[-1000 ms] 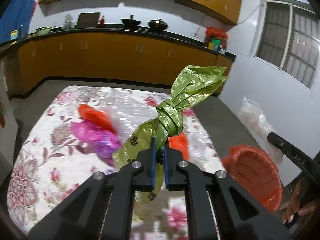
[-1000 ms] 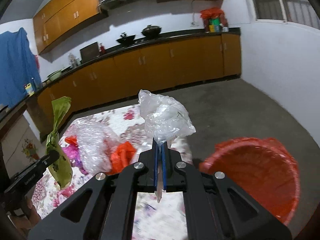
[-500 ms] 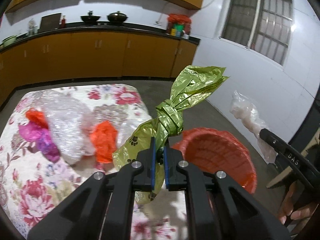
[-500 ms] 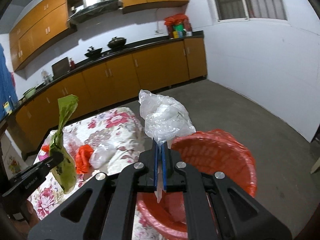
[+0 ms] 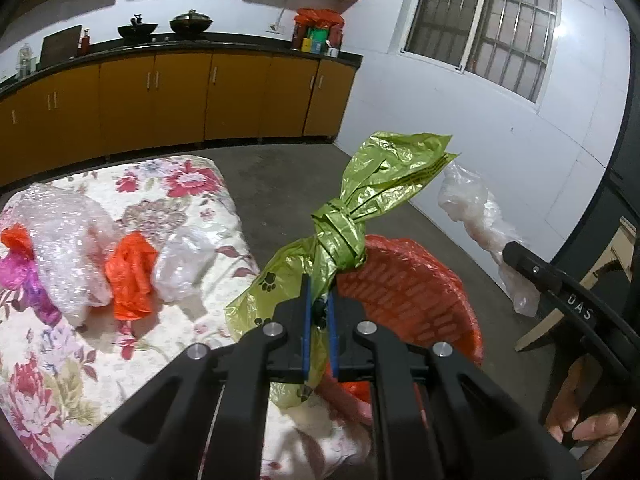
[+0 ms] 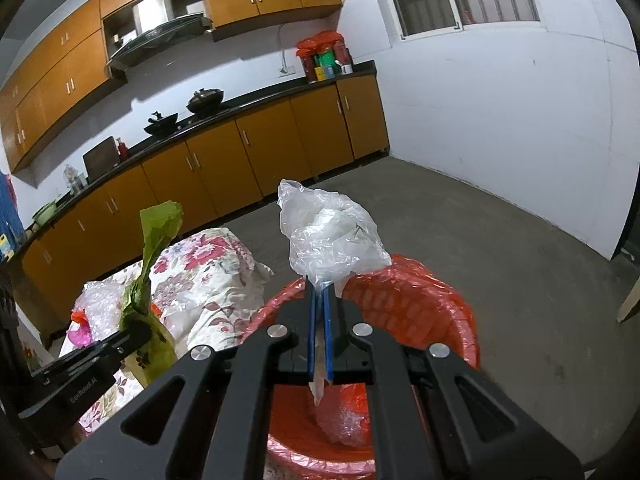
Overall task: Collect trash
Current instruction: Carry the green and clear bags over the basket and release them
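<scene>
Now | left tool (image 5: pixel 319 312) clamps green bag (image 5: pixel 360 208) | right tool (image 6: pixel 319 312) clamps clear bag (image 6: pixel 332 240)

The green bag (image 5: pixel 352 224) is thin, crinkled, glossy plastic film printed with paw marks. The clear bag (image 6: pixel 332 240) is wrinkled see-through film. At five o'clock from it, the red basket (image 6: pixel 420 300) is ribbed plastic lined with shiny red film. The tablecloth (image 5: pixel 80 344) is matt floral cloth. The cabinets (image 6: pixel 260 148) look like smooth wood, the floor (image 6: pixel 500 264) rough concrete.
</scene>
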The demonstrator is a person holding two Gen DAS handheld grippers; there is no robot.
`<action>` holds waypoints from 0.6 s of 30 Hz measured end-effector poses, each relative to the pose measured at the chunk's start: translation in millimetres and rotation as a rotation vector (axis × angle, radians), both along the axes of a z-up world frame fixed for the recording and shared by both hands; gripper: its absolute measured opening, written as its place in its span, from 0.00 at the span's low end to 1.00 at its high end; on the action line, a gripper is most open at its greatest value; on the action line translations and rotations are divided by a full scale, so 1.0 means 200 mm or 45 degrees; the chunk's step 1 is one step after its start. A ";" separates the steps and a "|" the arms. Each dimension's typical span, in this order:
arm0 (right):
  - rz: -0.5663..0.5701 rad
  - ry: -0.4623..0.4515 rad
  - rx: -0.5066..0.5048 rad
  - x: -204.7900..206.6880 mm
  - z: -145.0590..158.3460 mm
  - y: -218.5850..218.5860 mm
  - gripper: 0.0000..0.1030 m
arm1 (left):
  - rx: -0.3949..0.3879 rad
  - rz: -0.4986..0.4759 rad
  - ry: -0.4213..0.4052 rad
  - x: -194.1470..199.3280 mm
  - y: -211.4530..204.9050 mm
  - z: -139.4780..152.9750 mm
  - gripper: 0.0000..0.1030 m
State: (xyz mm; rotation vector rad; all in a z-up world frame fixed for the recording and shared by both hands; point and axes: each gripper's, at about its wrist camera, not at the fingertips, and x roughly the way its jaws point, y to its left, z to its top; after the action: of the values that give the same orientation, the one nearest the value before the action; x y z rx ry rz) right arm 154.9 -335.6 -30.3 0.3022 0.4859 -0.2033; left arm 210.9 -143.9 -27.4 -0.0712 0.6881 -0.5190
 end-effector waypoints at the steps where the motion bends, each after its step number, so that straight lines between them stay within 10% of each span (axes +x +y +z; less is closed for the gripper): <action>1: -0.003 0.000 0.004 0.00 0.00 -0.01 0.04 | 0.001 -0.008 0.004 0.00 -0.01 -0.01 0.08; 13: -0.033 -0.009 0.051 0.02 -0.02 -0.09 0.05 | -0.014 -0.082 0.074 0.06 -0.17 -0.09 0.12; 18: -0.022 -0.001 0.069 0.03 -0.04 -0.12 0.31 | -0.008 -0.115 0.106 0.08 -0.23 -0.14 0.26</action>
State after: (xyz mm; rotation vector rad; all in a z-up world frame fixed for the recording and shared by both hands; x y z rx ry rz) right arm 160.5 -359.4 -39.1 0.3593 0.4887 -0.2072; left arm 226.6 -190.1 -56.0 -0.0683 0.7740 -0.6075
